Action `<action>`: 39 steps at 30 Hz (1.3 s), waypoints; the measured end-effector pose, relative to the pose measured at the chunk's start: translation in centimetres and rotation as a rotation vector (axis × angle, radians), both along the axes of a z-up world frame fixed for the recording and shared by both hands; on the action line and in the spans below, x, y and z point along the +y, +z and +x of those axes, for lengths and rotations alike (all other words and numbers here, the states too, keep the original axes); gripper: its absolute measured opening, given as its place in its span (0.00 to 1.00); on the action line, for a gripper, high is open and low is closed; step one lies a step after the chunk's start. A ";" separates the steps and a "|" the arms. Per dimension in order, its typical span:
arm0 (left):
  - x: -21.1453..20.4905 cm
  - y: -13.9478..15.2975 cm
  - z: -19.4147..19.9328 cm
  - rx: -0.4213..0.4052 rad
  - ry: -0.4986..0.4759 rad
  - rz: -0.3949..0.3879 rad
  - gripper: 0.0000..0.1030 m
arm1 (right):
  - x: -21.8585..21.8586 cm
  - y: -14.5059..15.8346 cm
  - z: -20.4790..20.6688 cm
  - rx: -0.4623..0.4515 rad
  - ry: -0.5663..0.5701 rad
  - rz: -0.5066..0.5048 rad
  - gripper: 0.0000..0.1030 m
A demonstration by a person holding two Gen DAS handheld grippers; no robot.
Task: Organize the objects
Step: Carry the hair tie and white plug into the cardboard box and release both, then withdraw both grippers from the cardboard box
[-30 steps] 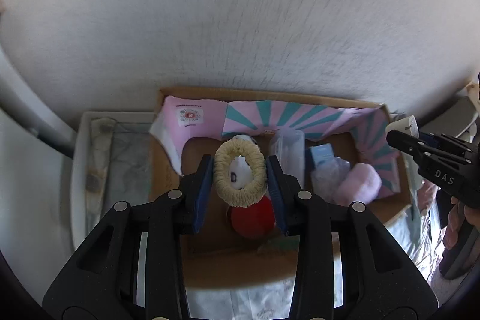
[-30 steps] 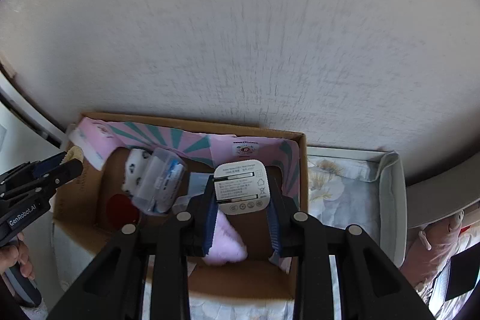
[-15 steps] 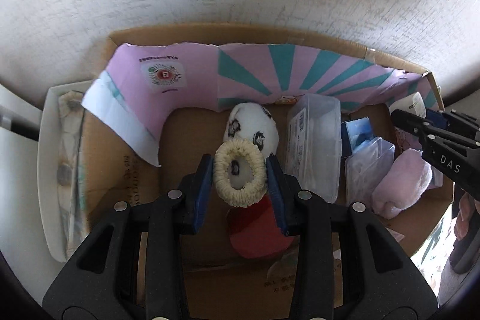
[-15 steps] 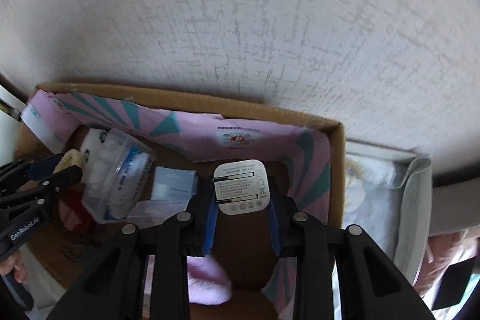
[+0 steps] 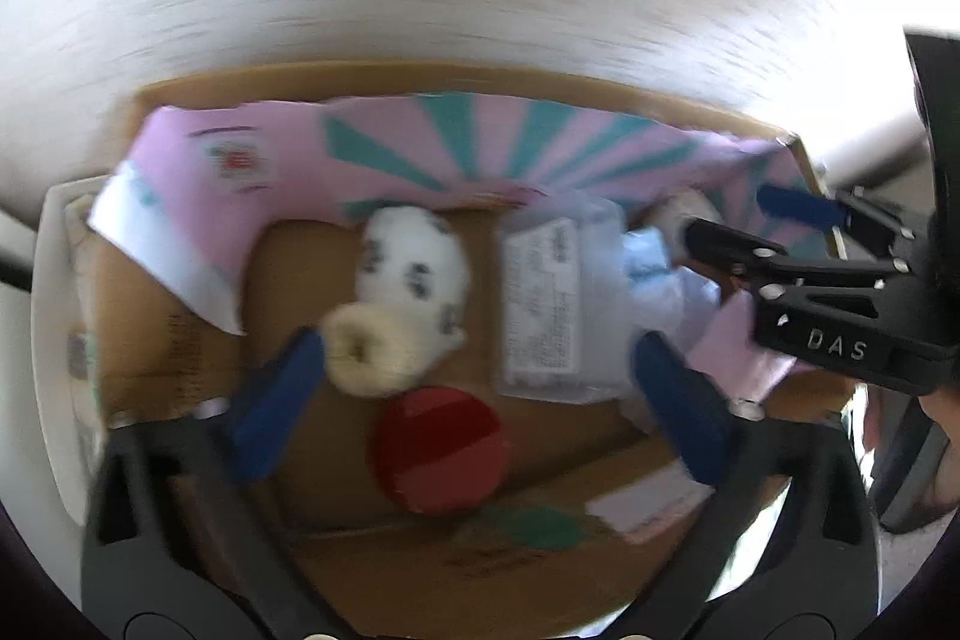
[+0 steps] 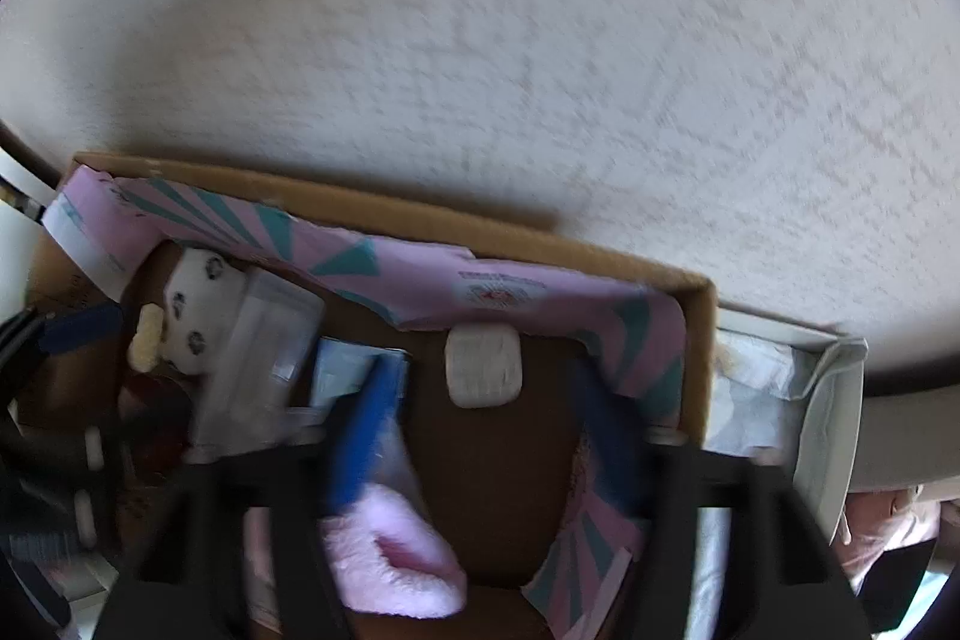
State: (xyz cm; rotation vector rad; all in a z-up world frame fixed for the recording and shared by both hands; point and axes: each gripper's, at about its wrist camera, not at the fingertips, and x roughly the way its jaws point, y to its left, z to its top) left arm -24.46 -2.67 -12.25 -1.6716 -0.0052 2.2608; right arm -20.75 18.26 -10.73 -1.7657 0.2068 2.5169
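Both wrist cameras looked down into an open cardboard box [image 5: 180, 340] lined with pink paper bearing teal rays, set against a white textured wall [image 6: 480, 40]. In the left wrist view, which was blurred, the left gripper [image 5: 480, 358] had its blue-padded fingers [image 5: 282, 388] spread wide apart, holding nothing. Just inside the left finger lay a cream fuzzy hair tie [image 5: 372, 352], resting on the box floor against a white plush toy with dark spots [image 5: 414, 268]; whether the finger touched the tie could not be told through the blur. A red round disc [image 5: 441, 451] lay just below the tie, and a clear plastic case [image 5: 558, 316] sat to the right of the plush toy. The right gripper [image 5: 774, 232] reached in from the right edge of that view. In the right wrist view, its fingers [image 6: 366, 436] were likewise apart, and a white charger plug [image 6: 483, 367] lay free on the brown floor of the box between them, near the far lined wall and touching neither finger. A pink fluffy item [image 6: 396, 562] lay in the near part of the box beside the left-hand finger, with a pale blue packet [image 6: 342, 370] next to the clear case. A white tray [image 6: 822, 400] stood just outside the box on the right.
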 end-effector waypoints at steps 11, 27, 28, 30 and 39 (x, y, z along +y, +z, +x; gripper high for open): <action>1.1 2.7 2.6 0.055 -0.047 -0.053 1.00 | -0.2 3.0 2.1 0.063 -0.009 -0.045 0.99; -3.1 16.2 9.4 0.314 0.069 -0.037 1.00 | -1.4 16.4 9.2 0.324 -0.100 0.013 0.99; -3.3 16.7 10.4 0.329 0.075 -0.035 1.00 | -1.8 16.9 9.8 0.339 -0.109 0.019 0.99; -3.5 17.3 12.1 0.350 0.086 -0.037 1.00 | -2.4 17.7 12.1 0.371 -0.123 0.026 0.99; -4.7 18.1 19.0 0.440 0.126 -0.011 1.00 | -5.1 15.6 19.3 0.418 -0.177 0.053 0.99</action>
